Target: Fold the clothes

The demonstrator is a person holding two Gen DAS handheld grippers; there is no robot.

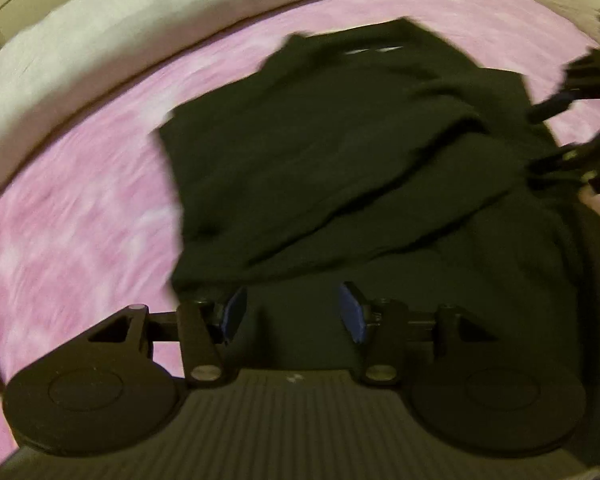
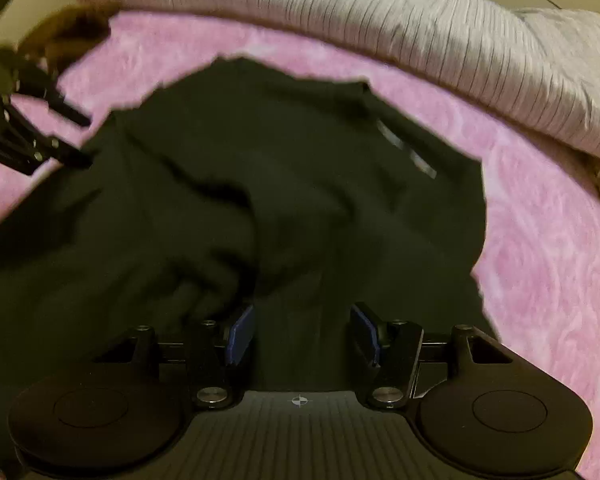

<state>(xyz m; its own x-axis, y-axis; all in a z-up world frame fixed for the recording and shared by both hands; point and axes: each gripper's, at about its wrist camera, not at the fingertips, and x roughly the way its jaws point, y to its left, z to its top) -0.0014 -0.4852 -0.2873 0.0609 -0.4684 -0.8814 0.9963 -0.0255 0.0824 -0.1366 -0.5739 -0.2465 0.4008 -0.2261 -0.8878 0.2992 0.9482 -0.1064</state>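
Note:
A black garment (image 1: 340, 152) lies partly folded on a pink bedspread (image 1: 80, 208), with a small white label near its far end. My left gripper (image 1: 292, 312) is open just above the garment's near edge, blue pads apart, nothing between them. My right gripper (image 2: 302, 332) is also open over the garment (image 2: 300, 184), its pads apart and empty. Each gripper shows in the other's view: the right one (image 1: 548, 136) at the garment's right edge, the left one (image 2: 76, 140) at its left edge, both with fingers apart.
A white ribbed blanket or pillow (image 2: 380, 20) runs along the far side of the pink bedspread (image 2: 540, 260). It also shows in the left wrist view (image 1: 100, 40). A cream wall panel is behind it.

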